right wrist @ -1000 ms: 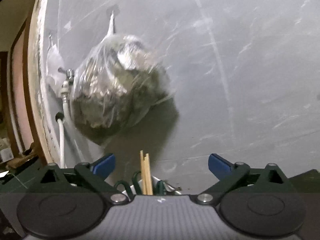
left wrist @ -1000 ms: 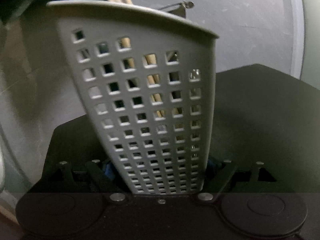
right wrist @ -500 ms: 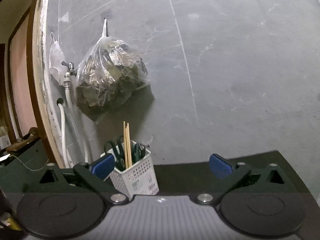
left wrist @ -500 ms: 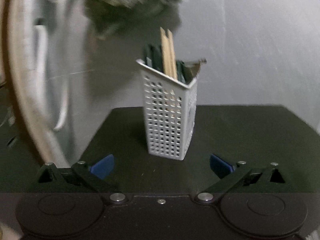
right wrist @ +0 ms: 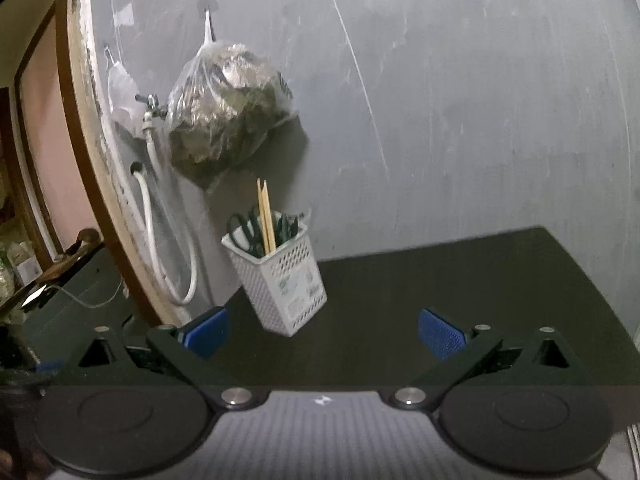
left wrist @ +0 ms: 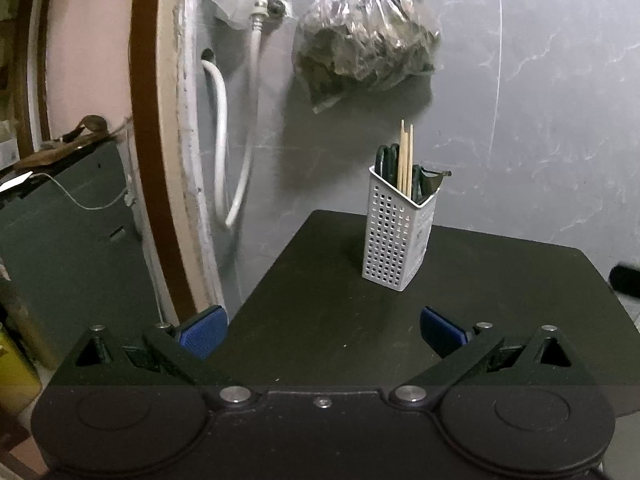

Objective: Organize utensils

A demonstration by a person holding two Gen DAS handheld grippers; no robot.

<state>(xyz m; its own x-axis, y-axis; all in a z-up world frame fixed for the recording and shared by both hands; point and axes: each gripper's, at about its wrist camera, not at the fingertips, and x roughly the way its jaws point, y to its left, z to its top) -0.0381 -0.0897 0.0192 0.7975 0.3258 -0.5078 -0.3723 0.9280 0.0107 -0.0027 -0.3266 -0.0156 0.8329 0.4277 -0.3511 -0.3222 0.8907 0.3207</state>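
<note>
The left wrist view faces a corner of the white perforated utensil basket (left wrist: pixel 398 236), showing two walls punched with rows of small square holes. The right wrist view sees it from another side, where a broad wall carries a faded printed label and the basket (right wrist: pixel 280 280) appears tilted by the lens. The basket is a tall, tapering plastic holder standing upright on the matte black surface (left wrist: pixel 500 300), toward its back edge near the grey streaked wall (left wrist: pixel 540 100). Inside stand pale wooden chopsticks (left wrist: pixel 406 160), rising well above the rim, beside dark-handled scissors (left wrist: pixel 386 164); the right view shows the scissors' looped handles (right wrist: pixel 244 228) more clearly. A clear crinkled plastic bag (right wrist: pixel 228 120) of dark contents hangs from a hook on the wall, next to a metal tap with a white hose (right wrist: pixel 160 208).

The left gripper (left wrist: pixel 322 334) and right gripper (right wrist: pixel 322 332) both have their blue-padded fingers spread wide apart, holding nothing, well short of the basket.
</note>
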